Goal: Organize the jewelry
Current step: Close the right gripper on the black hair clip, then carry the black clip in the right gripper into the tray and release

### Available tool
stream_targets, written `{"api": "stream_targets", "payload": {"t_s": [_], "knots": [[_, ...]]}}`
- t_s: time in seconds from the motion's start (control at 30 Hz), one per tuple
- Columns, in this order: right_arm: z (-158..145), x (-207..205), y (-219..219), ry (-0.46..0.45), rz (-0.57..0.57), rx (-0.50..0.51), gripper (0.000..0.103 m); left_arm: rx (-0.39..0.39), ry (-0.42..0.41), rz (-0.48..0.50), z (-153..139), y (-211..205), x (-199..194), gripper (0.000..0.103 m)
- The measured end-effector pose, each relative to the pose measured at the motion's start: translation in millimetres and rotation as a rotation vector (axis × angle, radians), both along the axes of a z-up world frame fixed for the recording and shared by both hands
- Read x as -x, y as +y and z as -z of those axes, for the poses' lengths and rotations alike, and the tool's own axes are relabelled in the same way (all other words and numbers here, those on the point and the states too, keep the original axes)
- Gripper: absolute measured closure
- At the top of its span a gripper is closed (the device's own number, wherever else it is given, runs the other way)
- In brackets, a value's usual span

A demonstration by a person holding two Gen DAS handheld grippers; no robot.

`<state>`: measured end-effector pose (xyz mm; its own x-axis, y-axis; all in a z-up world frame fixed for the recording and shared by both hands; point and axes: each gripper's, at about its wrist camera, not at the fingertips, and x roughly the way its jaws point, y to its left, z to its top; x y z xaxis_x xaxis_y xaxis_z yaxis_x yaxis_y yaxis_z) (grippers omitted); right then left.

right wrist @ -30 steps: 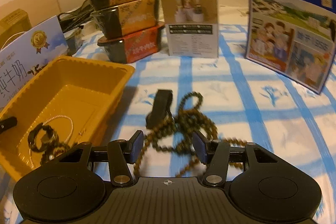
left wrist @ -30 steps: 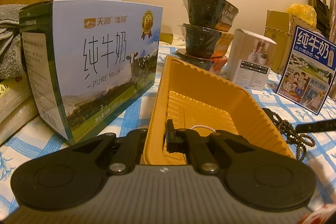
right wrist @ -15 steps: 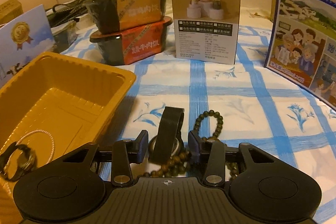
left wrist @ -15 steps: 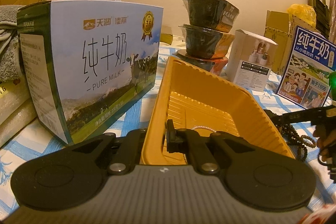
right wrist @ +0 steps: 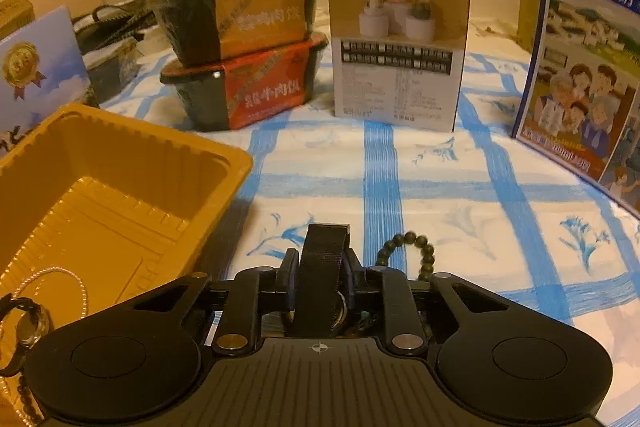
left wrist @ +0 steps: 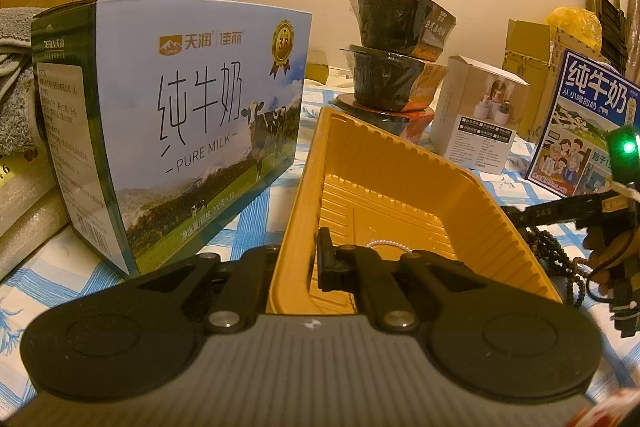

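Note:
My left gripper (left wrist: 296,259) is shut on the near left wall of the yellow plastic tray (left wrist: 360,163), one finger outside and one inside. A thin pearl chain (left wrist: 390,243) lies on the tray floor. In the right wrist view the tray (right wrist: 120,163) sits at the left and holds the pearl chain (right wrist: 52,277), a black watch (right wrist: 28,327) and dark beads. My right gripper (right wrist: 320,281) is shut on a black-strap watch (right wrist: 324,267) on the tablecloth. A dark bead string (right wrist: 412,251) lies just right of it. The right gripper also shows in the left wrist view (left wrist: 552,213).
A pure-milk carton (left wrist: 180,123) stands left of the tray. Stacked black food bowls (right wrist: 240,39), a white product box (right wrist: 400,39) and a blue milk box (right wrist: 588,59) stand behind on the blue-checked cloth (right wrist: 460,195). Cardboard boxes (left wrist: 536,55) line the wall.
My right gripper moved forward and down over the watch and closed its fingers on the strap. The left gripper stayed shut on the tray wall.

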<state>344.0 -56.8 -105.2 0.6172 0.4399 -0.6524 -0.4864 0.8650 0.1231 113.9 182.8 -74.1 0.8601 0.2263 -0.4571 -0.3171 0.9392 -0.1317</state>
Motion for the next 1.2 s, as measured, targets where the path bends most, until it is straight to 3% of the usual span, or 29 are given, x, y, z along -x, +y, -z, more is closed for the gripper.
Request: {"api": "stream_targets", "payload": {"t_s": [0.37,0.73,0.97,1.2], "knots": [[-53,25,-29,-0.011,0.003,-0.187,0.082,0.008,-0.002,-0.010,1,-1,2,0.098],[-80,61,-10,0.037,-0.142,-0.352,0.082,0.009,-0.003,-0.011,1,-2,2,0.098],[-66,71,18,0.078,-0.215,-0.344,0.082,0.009,-0.003,-0.009,1,-2,3,0.098],[-44,76,42,0.080,-0.234,-0.259,0.082,0.010,-0.005,-0.006,0,-2,3,0.098]]}}
